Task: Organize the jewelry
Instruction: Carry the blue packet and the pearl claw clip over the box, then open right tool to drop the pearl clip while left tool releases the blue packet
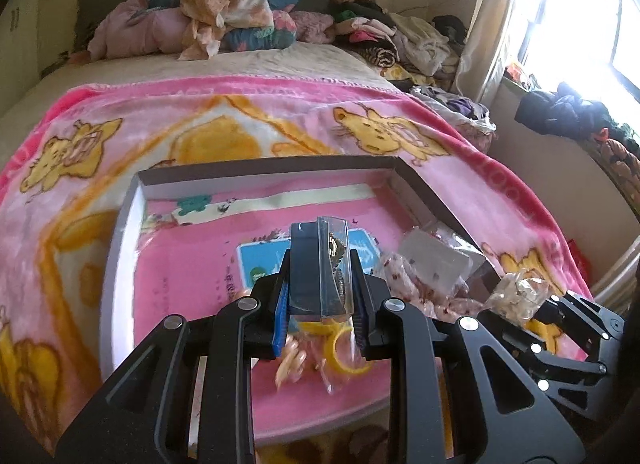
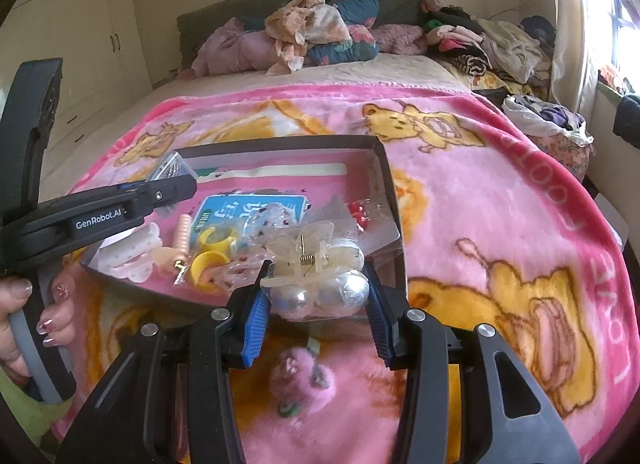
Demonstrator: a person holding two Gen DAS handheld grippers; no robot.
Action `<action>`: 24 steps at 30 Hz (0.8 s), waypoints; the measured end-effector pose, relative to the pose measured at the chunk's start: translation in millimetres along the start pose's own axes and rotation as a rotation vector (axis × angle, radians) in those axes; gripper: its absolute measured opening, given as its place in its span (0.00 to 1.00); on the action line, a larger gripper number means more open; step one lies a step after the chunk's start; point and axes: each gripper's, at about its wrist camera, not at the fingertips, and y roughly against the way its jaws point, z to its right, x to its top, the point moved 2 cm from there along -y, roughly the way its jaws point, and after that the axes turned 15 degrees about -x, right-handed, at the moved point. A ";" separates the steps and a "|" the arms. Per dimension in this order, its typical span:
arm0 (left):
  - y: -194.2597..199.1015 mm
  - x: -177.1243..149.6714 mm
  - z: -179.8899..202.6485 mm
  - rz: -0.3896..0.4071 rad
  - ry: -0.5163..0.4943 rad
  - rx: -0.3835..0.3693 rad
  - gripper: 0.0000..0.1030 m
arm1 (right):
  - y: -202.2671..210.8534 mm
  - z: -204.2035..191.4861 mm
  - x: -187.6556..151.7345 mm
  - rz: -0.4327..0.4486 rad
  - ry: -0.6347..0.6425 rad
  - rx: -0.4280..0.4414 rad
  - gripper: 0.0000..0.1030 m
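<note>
A shallow dark-rimmed box with a pink lining lies on the bed; it also shows in the right wrist view. My left gripper is shut on a clear packet with dark jewelry, held over the box. My right gripper is shut on a clear bag with a pearl hair clip, just in front of the box's near right corner. Yellow rings, a pink clip and small packets lie in the box.
A pink cartoon blanket covers the bed. Pillows and clothes are piled at the headboard. More clothes lie by the window on the right. White cupboards stand at the left.
</note>
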 end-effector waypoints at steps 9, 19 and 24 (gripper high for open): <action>-18.5 6.9 1.3 -0.022 -0.008 -0.001 0.17 | -17.1 -4.9 2.7 -0.019 0.013 0.006 0.41; -30.4 1.1 -6.0 -0.049 0.013 0.013 0.17 | -24.9 -5.1 -2.0 -0.032 0.009 0.022 0.45; -33.7 -2.9 -8.0 -0.057 0.025 0.009 0.17 | -19.3 -4.7 -4.3 -0.017 0.002 0.024 0.55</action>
